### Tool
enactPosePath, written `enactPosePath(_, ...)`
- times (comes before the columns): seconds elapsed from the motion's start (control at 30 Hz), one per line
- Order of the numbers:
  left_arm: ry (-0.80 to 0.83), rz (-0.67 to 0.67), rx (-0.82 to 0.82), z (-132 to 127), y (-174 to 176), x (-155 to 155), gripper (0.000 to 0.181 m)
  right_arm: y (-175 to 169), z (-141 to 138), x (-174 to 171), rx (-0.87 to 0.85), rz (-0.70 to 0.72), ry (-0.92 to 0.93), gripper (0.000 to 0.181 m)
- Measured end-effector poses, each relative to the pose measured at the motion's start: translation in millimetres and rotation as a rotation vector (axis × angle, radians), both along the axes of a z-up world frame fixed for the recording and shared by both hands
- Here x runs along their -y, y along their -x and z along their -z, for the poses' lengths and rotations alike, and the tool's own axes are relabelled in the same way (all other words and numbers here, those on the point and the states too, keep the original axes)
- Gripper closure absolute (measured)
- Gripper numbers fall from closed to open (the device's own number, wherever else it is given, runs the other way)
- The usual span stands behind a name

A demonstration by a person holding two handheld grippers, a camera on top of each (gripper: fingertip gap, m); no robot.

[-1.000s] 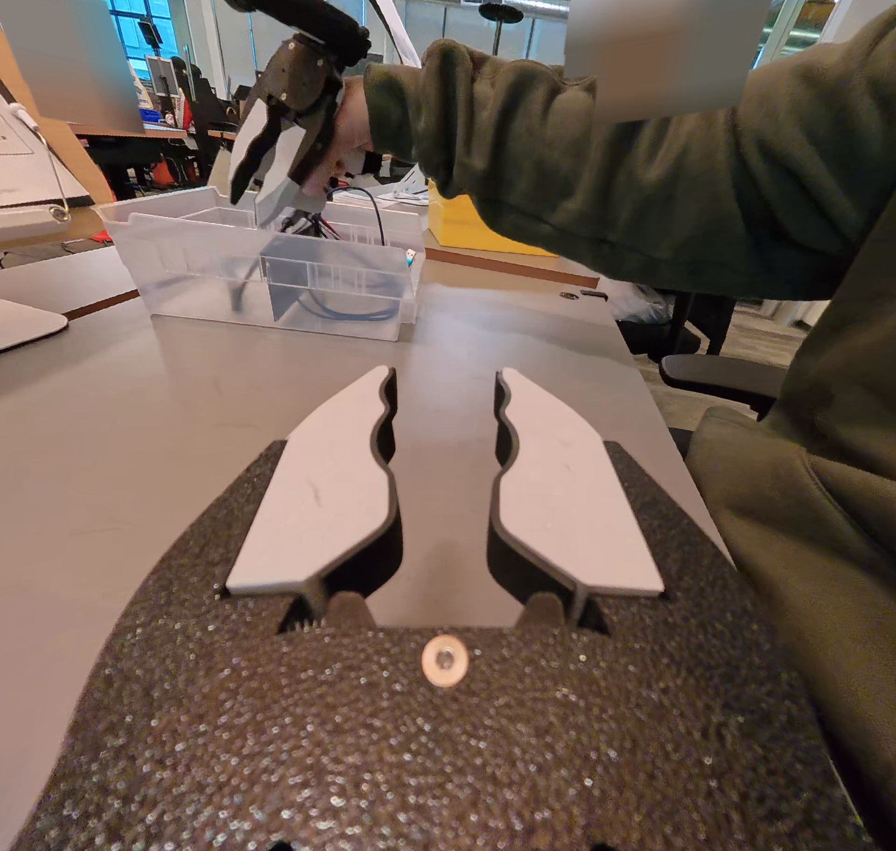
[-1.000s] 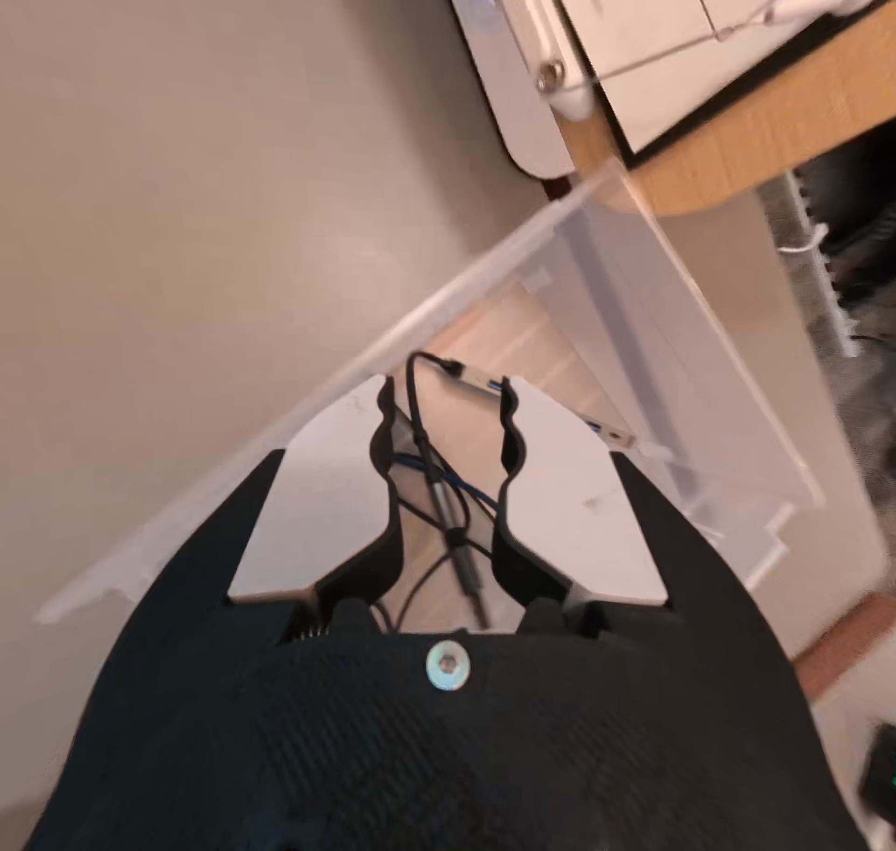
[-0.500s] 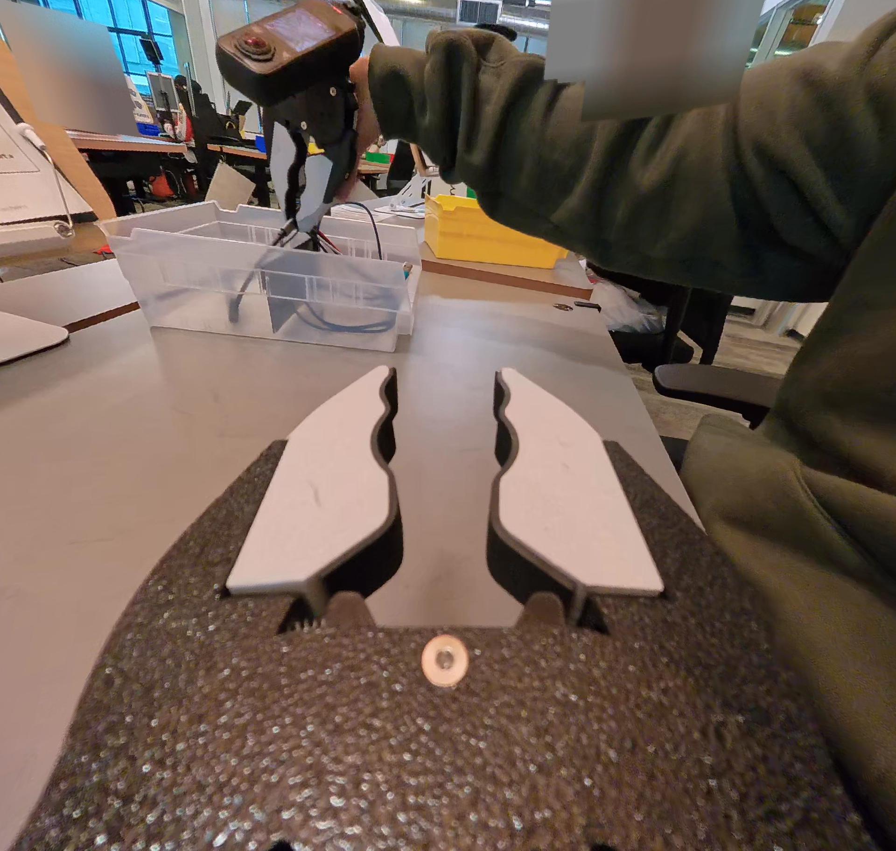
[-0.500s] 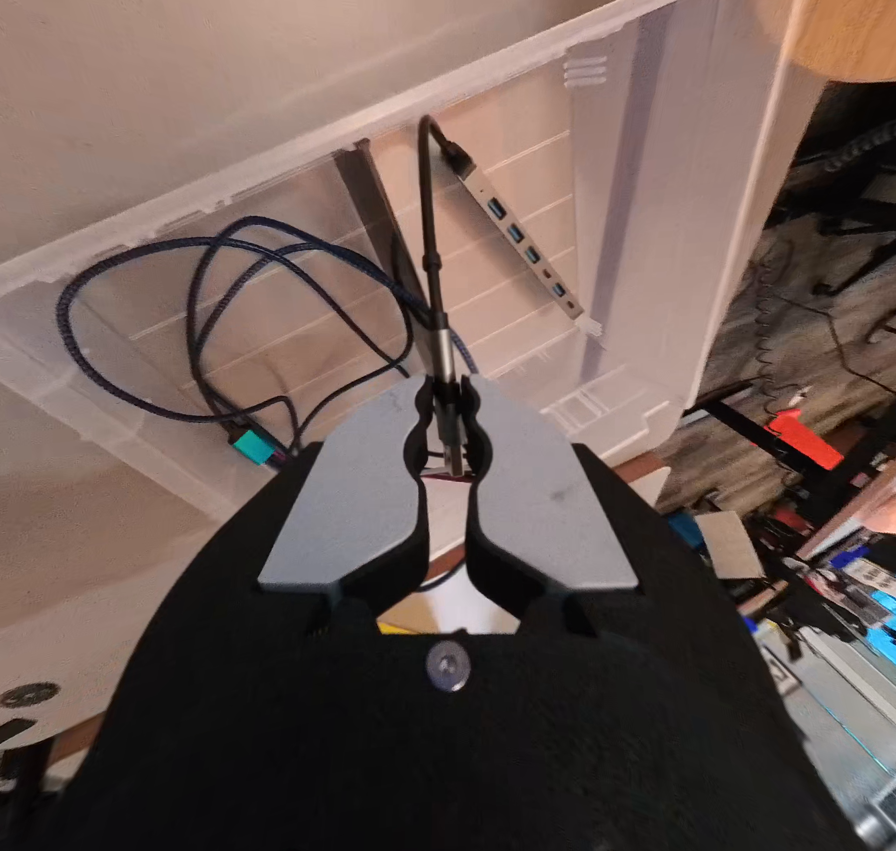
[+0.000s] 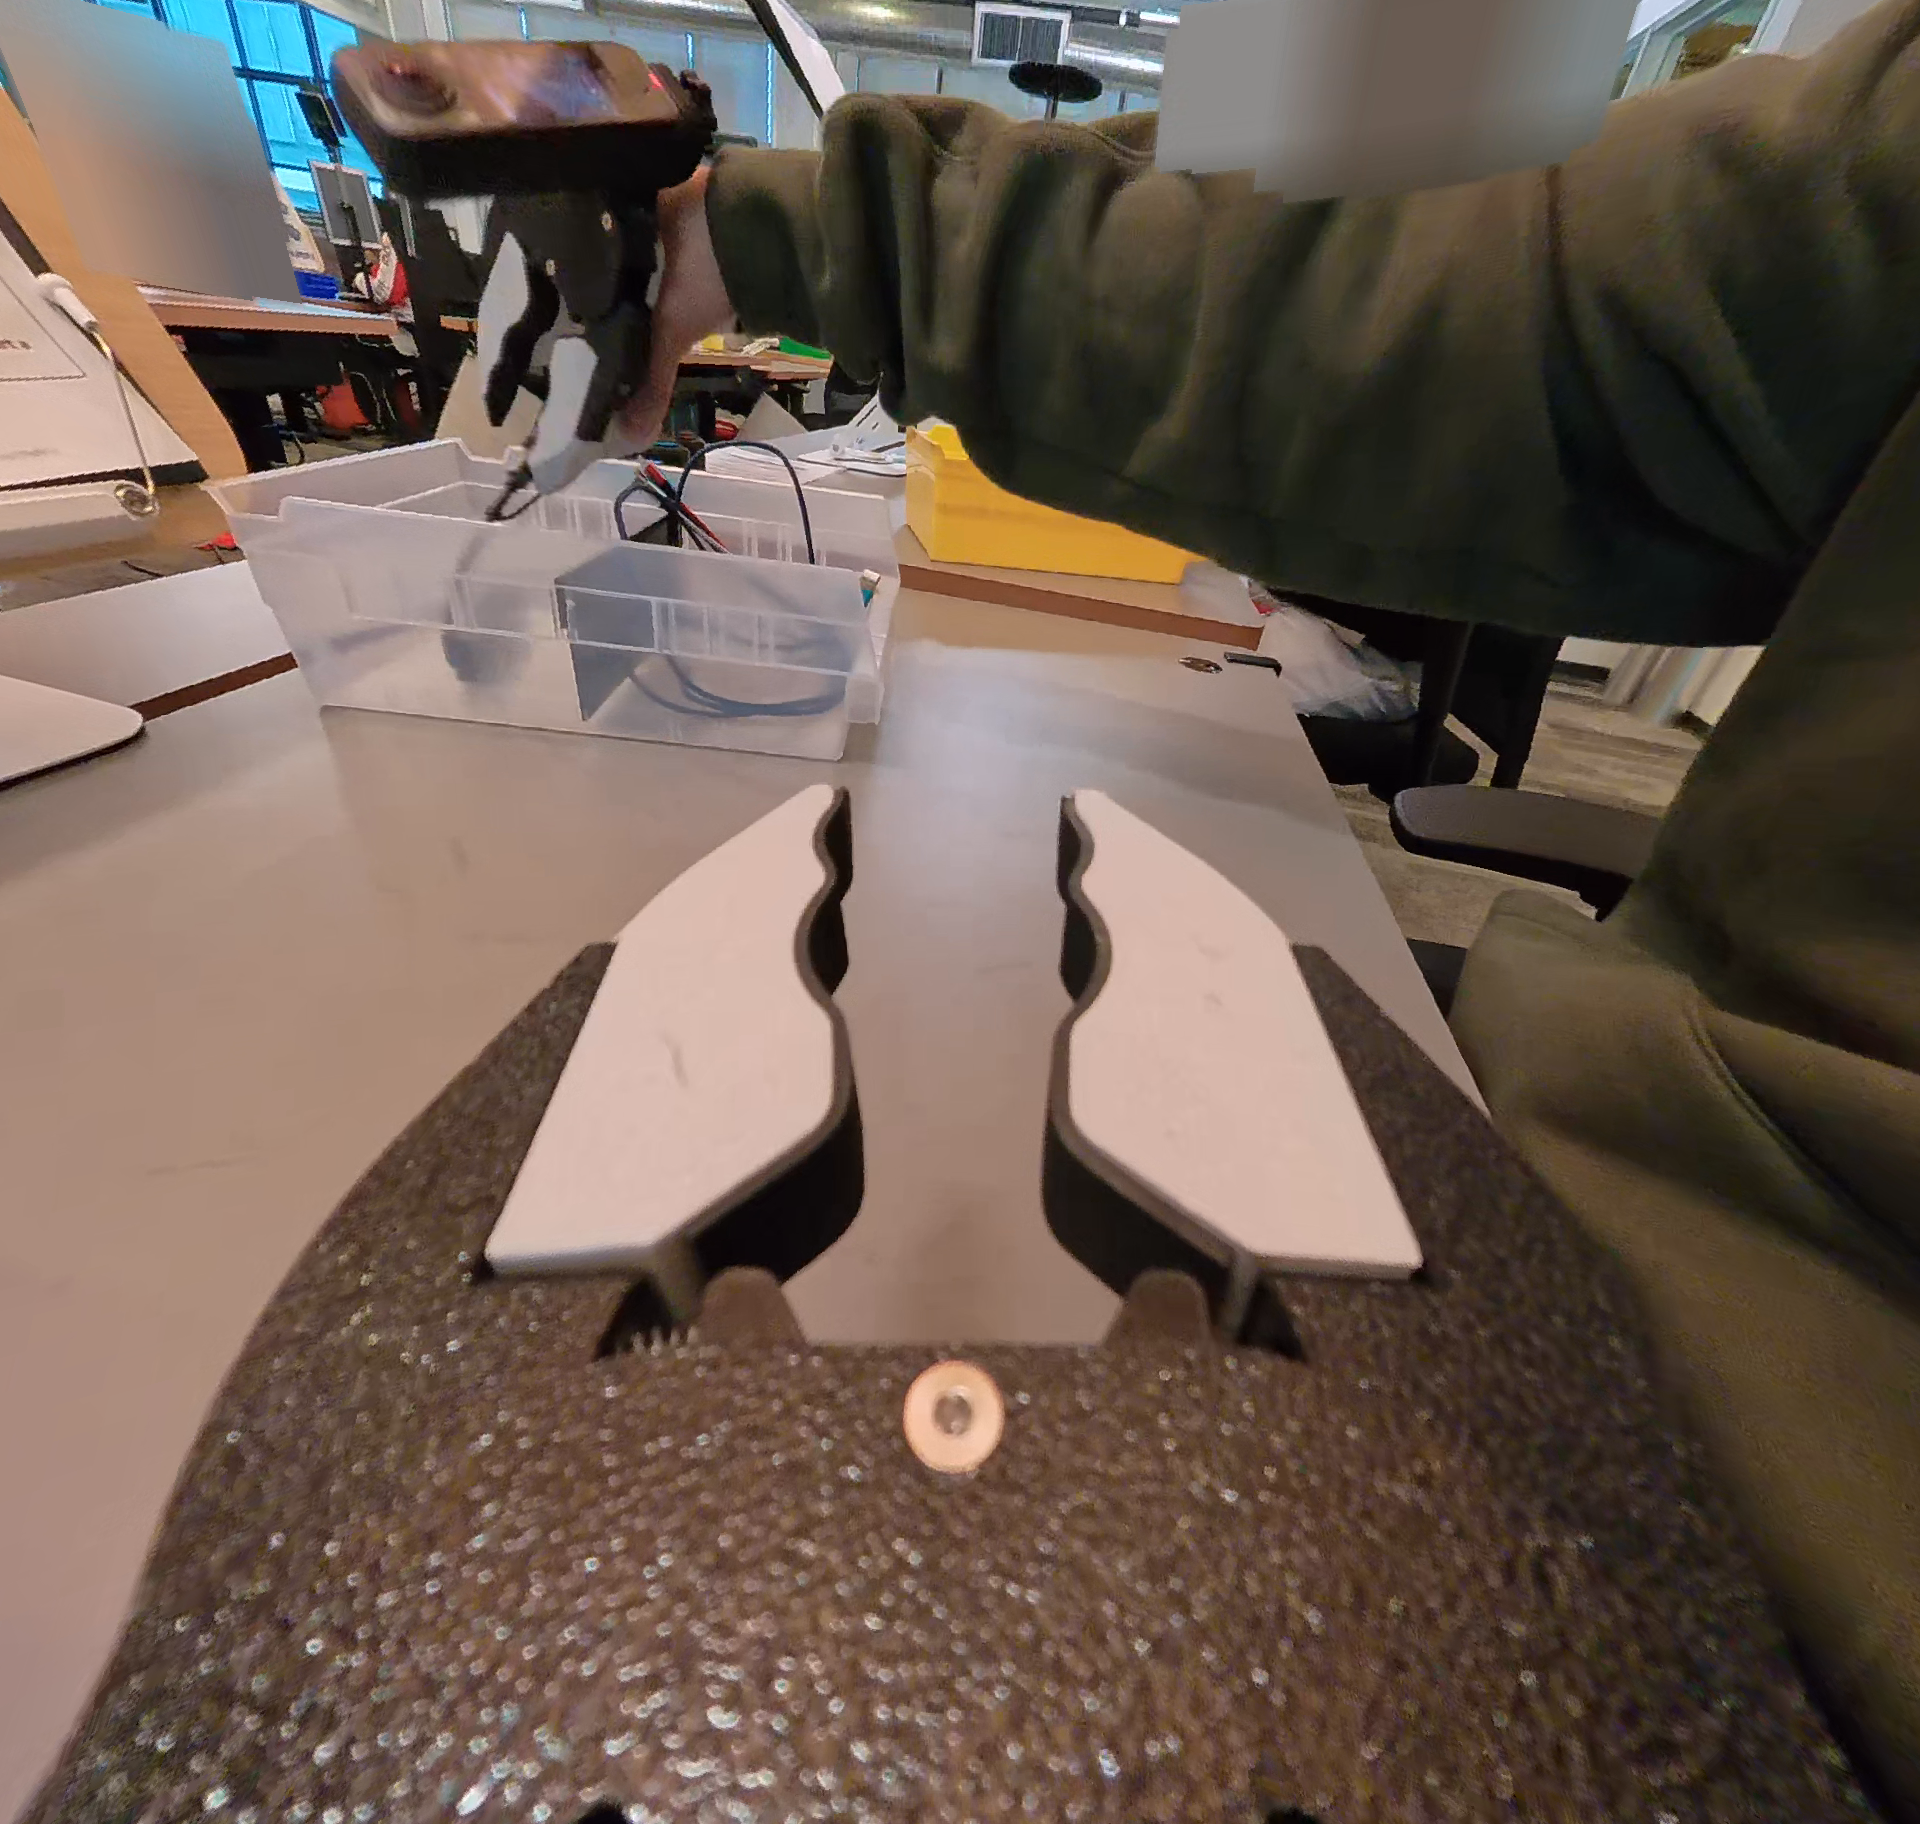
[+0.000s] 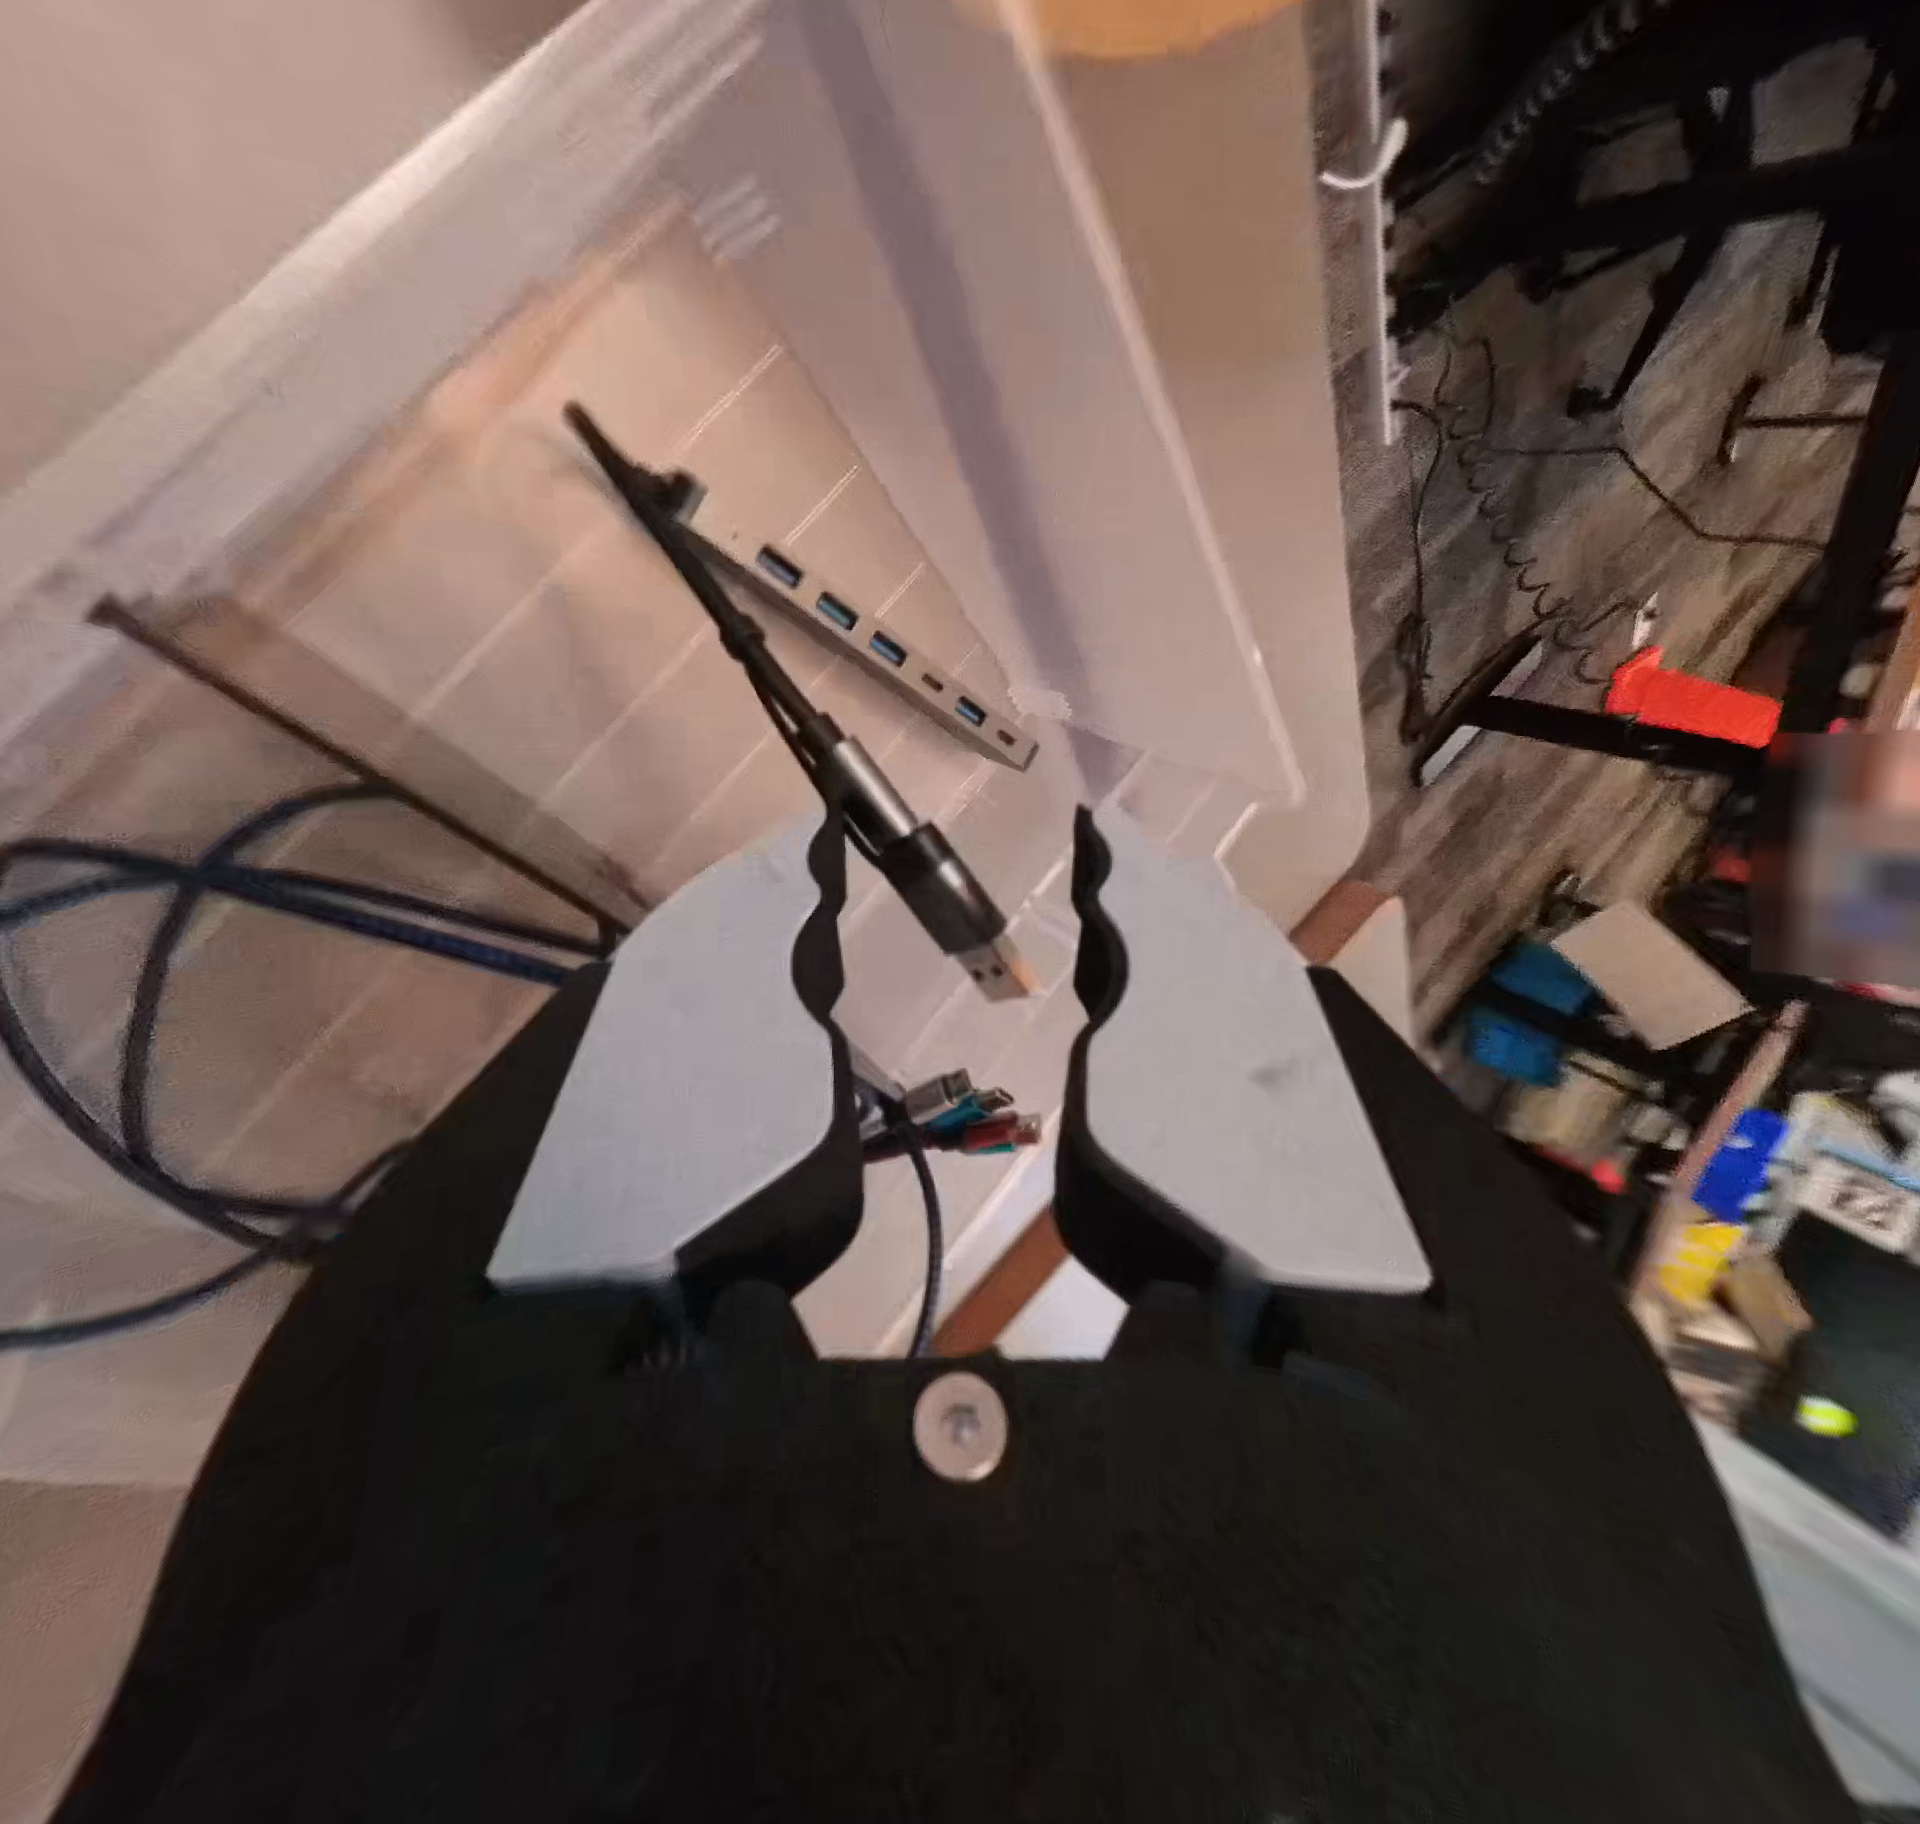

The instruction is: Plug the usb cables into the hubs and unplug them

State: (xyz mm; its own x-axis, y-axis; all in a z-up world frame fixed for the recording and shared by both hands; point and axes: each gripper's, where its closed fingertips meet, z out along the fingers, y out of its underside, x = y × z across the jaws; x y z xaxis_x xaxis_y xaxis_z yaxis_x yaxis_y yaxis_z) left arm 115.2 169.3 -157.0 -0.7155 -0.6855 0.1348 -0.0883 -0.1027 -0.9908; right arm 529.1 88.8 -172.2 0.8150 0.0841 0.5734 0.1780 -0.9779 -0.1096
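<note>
Two tongs, left [image 5: 954, 818] and right [image 6: 951, 824], gaped over a grey surface [image 5: 312, 901]; the bin's [image 5: 727, 673] cables looked blurred.

Bare table [image 5: 343, 943] lies ahead of the left tool [image 5: 954, 839]; the clear bin [image 5: 416, 590] blocks its far end.

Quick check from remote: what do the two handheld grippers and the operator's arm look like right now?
Both grippers share pale grey, wavy-edged fingers and a silver screw at the centre of the base. The left gripper has a speckled, rough dark body; the right gripper is smooth black, topped by a black camera unit. The sleeve is olive green.
</note>
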Motion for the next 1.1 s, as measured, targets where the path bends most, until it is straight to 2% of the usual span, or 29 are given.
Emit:
enactPosePath(0.1, 0.010, 0.006, 0.002, -1, 0, 1, 0.145, -11, -10, 8, -0.084, 0.174, -0.199, 0.141)
enactPosePath(0.17, 0.011, 0.011, -0.001, 0, 0, 1, 0.145, -17, -9, 29, -0.062, 0.226, -0.153, 0.142)
enactPosePath(0.3, 0.017, 0.017, 0.000, -1, 0, 2, 0.145, -9, 2, 57, -0.089, 0.219, -0.049, 0.142)
enactPosePath(0.53, 0.005, 0.023, -0.005, 0, 0, 5, 0.145, 4, 7, 61, -0.148, 0.198, -0.167, 0.143)
enactPosePath(0.63, 0.002, 0.022, -0.012, 2, 0, 5, 0.144, 5, 1, 70, -0.100, 0.182, -0.152, 0.143)
enactPosePath(0.73, 0.001, 0.020, -0.017, 4, -1, 4, 0.144, 10, -17, 72, -0.061, 0.161, -0.212, 0.142)
enactPosePath(0.93, -0.013, 0.013, -0.021, 5, -2, 4, 0.145, 58, -39, 64, -0.022, 0.039, -0.365, 0.142)
enactPosePath(1.1, -0.029, -0.008, -0.018, 4, -3, 4, 0.145, 130, -66, 47, -0.074, -0.041, -0.806, 0.143)
